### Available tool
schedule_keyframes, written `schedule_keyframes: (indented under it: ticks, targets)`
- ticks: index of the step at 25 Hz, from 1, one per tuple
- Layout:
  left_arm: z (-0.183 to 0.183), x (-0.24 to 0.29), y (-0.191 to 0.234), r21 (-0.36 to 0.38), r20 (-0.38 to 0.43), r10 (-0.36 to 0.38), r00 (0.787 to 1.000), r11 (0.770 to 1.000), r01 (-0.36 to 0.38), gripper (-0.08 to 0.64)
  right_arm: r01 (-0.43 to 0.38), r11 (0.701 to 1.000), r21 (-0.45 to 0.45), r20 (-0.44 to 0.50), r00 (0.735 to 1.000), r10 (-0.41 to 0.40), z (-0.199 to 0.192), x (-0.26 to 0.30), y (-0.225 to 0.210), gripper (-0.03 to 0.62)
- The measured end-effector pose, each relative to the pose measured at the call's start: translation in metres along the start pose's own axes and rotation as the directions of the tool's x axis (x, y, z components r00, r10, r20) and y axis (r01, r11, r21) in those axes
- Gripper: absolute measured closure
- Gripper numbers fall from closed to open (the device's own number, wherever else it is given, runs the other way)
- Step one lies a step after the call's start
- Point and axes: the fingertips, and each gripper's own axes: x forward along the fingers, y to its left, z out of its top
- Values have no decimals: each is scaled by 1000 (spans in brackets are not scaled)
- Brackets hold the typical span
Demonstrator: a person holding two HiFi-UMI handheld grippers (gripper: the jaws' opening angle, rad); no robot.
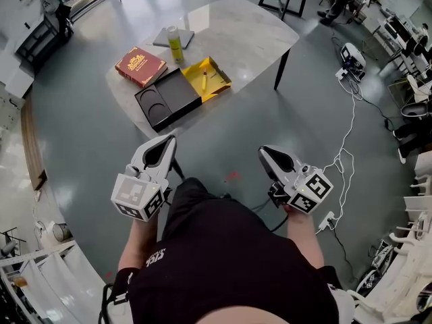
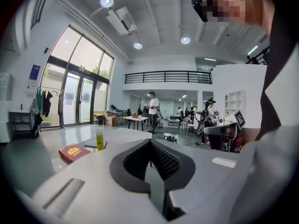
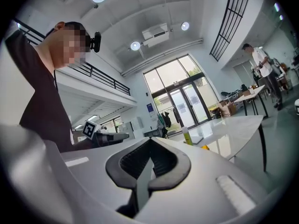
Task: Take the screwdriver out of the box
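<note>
Both tools are held short of the table (image 1: 250, 32): the left tool (image 1: 164, 144) just off its near edge, the right tool (image 1: 270, 155) beside it over open floor (image 1: 223, 147). Ahead of the left tool, on the table, the box (image 1: 182, 90) lies open in 2 halves side by side and touching. The screwdriver (image 1: 204, 81) lies in the right half (image 1: 219, 84). A book (image 1: 140, 66) rests just beyond the other half. Farther back, 1 bottle (image 1: 175, 44) stands upright on a flat pad (image 1: 160, 40).

Grey table (image 1: 250, 39), marbled top. Red book (image 1: 140, 66) lies near its left edge. Yellow-green bottle (image 1: 175, 44) stands upright on a grey pad (image 1: 160, 39). White cable (image 1: 348, 133) trails over the floor at right.
</note>
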Motion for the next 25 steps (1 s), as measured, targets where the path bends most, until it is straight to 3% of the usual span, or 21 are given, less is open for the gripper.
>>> schedule_keyframes:
  ticks: [4, 13, 25]
  targets:
    - [-6, 14, 11, -21, -10, 25, 1000, 999, -26, 557, -12, 1000, 3, -10, 1000, 12, 2, 7, -18, 578]
    - [1, 91, 37, -5, -33, 0, 999, 1000, 0, 558, -8, 1000, 5, -44, 999, 8, 22, 40, -78, 578]
    - [22, 186, 95, -18, -54, -45, 997, 999, 44, 558, -55, 998, -17, -68, 996, 54, 71, 147, -158, 578]
